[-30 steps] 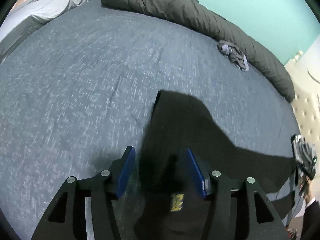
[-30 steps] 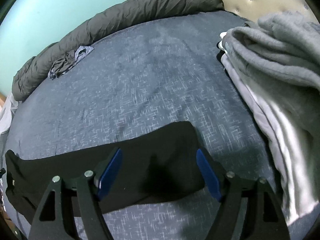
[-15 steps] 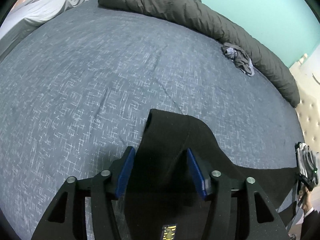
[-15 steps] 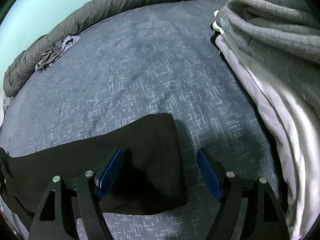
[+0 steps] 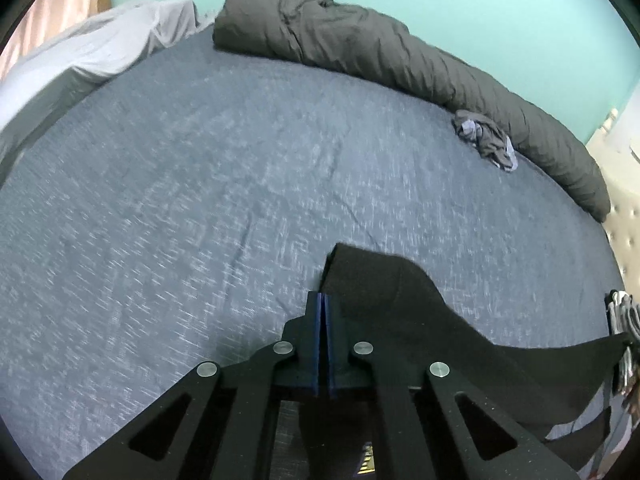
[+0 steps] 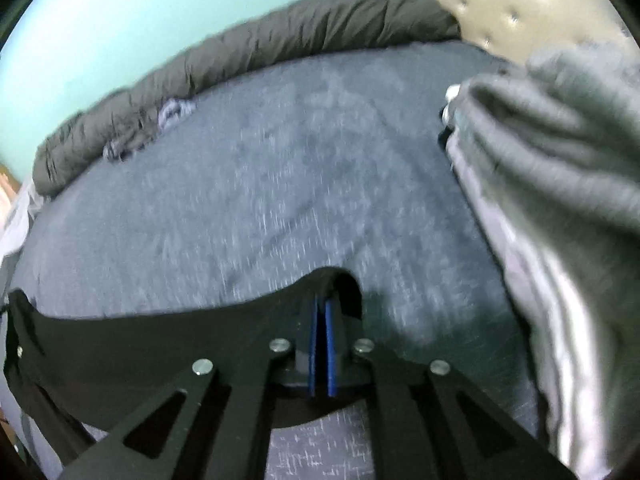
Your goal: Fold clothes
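Black garment [image 5: 400,312] on blue bedsheet [image 5: 200,200]: left gripper [image 5: 323,300] and right gripper [image 6: 321,304], open half a second ago, now clamp its opposite ends; ready to lift and fold.

Your right wrist view is smeared by motion blur, so the grey clothes pile [image 6: 560,168] shows no clear folds and runs off the right edge. The black garment [image 5: 400,312] is cut off at the frame bottom; its yellow label [image 5: 366,468] is unreadable
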`<state>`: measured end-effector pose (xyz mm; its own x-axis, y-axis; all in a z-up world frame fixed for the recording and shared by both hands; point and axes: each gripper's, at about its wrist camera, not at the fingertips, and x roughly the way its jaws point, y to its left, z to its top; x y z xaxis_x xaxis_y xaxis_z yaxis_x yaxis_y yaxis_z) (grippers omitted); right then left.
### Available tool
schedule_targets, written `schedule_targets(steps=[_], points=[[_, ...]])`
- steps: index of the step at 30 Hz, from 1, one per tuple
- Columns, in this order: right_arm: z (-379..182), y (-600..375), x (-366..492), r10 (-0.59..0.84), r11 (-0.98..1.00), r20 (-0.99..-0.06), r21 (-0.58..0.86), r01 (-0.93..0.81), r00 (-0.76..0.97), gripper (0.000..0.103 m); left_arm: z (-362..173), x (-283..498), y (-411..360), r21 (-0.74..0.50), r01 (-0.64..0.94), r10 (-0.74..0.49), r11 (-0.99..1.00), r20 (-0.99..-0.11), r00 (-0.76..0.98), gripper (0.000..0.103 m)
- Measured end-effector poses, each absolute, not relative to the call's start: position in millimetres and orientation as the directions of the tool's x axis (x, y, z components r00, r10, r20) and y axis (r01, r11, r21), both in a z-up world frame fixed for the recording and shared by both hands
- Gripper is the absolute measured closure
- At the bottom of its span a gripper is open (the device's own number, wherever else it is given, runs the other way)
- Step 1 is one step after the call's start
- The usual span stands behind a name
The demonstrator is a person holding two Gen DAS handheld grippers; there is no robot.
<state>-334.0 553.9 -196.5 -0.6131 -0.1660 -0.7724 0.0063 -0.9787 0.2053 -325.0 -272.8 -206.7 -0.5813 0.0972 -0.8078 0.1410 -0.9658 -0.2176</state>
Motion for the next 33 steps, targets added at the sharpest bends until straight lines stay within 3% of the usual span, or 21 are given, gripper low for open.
schedule_targets(steps=[12, 18, 33], points=[[-115.0, 573.8, -341.7, -0.006, -0.983, -0.632, 0.145, -0.11, -0.775, 0.1, -176.5, -323.8, -288.3, -0.234, 0.177, 0.07, -0.956, -0.768, -0.637, 0.103], [-137.6, 560.5, -372.8, 0.03, -0.989, -0.715, 0.081, -0.126, -0.699, 0.1, -199.3, -337.2, -281.6, -0.223, 0.183, 0.072, -0.957, -0.798, -0.599, 0.103], [-135.9, 552.5, -415.0, 0.139, -0.982, -0.71, -0.008, -0.19, -0.691, 0.1, -221.5, -367.1, -269.7, -0.183, 0.171, 0.061, -0.968, -0.833, -0.55, 0.102]])
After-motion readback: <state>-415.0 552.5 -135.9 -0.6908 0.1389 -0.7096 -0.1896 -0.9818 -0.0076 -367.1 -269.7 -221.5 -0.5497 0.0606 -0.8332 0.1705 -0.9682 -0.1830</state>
